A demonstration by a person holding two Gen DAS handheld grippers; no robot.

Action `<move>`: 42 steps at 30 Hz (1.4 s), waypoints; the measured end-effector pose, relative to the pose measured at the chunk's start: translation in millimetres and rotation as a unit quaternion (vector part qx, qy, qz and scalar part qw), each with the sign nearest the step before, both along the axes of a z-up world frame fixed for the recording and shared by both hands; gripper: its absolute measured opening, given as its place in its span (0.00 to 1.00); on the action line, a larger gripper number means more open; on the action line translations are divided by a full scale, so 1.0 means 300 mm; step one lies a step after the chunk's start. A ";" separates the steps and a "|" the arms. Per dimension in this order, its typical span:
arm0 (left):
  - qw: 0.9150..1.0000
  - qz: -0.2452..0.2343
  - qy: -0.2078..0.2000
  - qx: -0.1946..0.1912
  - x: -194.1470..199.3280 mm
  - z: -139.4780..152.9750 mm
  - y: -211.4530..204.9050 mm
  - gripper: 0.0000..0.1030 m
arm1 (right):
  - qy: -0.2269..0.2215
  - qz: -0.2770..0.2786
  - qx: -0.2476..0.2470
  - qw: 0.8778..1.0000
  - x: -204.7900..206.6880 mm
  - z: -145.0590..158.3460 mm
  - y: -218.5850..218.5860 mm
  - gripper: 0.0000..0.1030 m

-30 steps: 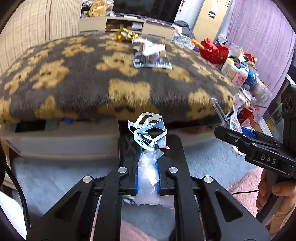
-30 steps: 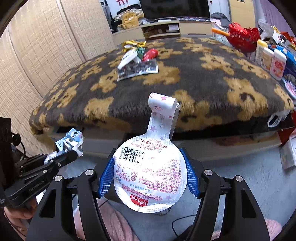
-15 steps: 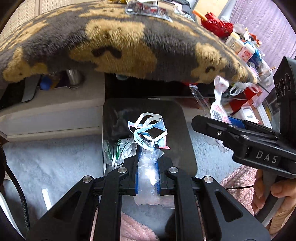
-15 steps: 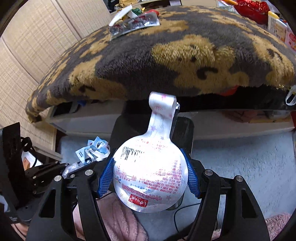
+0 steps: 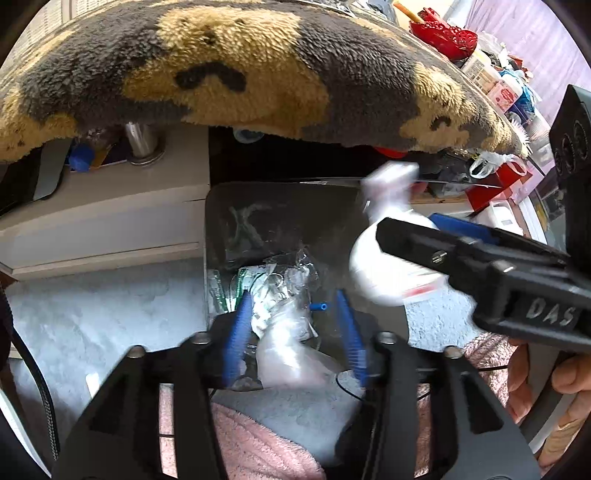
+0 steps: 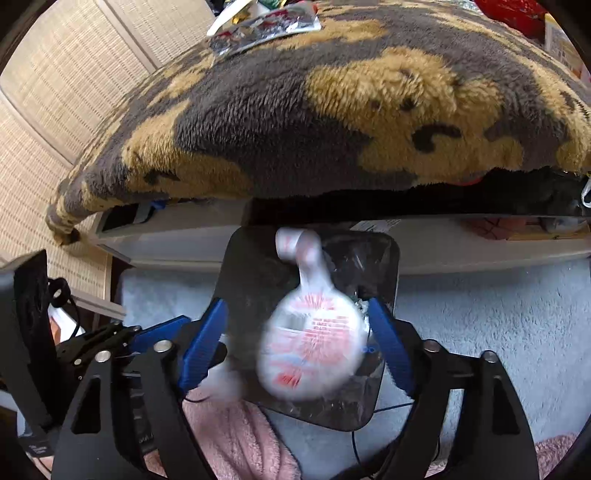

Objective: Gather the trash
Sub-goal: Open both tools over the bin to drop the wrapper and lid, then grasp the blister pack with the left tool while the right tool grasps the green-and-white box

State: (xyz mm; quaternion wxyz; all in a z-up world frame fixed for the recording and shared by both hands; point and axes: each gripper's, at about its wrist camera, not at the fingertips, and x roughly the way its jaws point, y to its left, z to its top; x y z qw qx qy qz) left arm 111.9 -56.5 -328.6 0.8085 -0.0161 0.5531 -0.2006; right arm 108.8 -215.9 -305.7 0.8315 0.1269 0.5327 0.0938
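Note:
A black trash bin stands on the floor under the blanket's edge, with several clear wrappers inside; it also shows in the right wrist view. My left gripper is open above the bin, and a crumpled clear plastic piece is loose between its blue pads, blurred. My right gripper is open over the bin. The round white foil lid with red print is blurred and loose between its fingers; it also shows in the left wrist view.
A grey and tan bear-pattern blanket overhangs a low white frame. More wrappers lie on the blanket's far side. Bottles and red items crowd the right. Pale carpet and pink fabric lie below.
Both grippers have opened over the bin. The blue and white strip and the plastic left the left pads. The foil lid slipped from the right pads and drops, blurred.

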 end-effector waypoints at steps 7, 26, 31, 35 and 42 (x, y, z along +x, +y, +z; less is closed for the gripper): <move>1.000 0.016 -0.018 0.018 -0.030 0.041 0.036 0.75 | -0.025 -0.020 -0.001 0.999 -0.019 0.070 -0.038 0.89; 0.995 0.040 -0.093 0.005 0.004 0.307 0.089 0.92 | -0.096 -0.056 -0.009 0.994 0.010 0.296 -0.159 0.92; 0.994 0.039 -0.106 0.007 0.091 0.347 0.072 0.92 | -0.107 -0.059 -0.010 0.992 0.087 0.334 -0.171 0.92; 0.993 0.036 -0.115 0.006 0.171 0.369 0.059 0.92 | -0.118 -0.059 -0.004 0.991 0.167 0.366 -0.171 0.92; 0.992 0.027 -0.123 0.012 0.313 0.393 0.035 0.92 | -0.134 -0.049 0.026 0.989 0.339 0.428 -0.130 0.91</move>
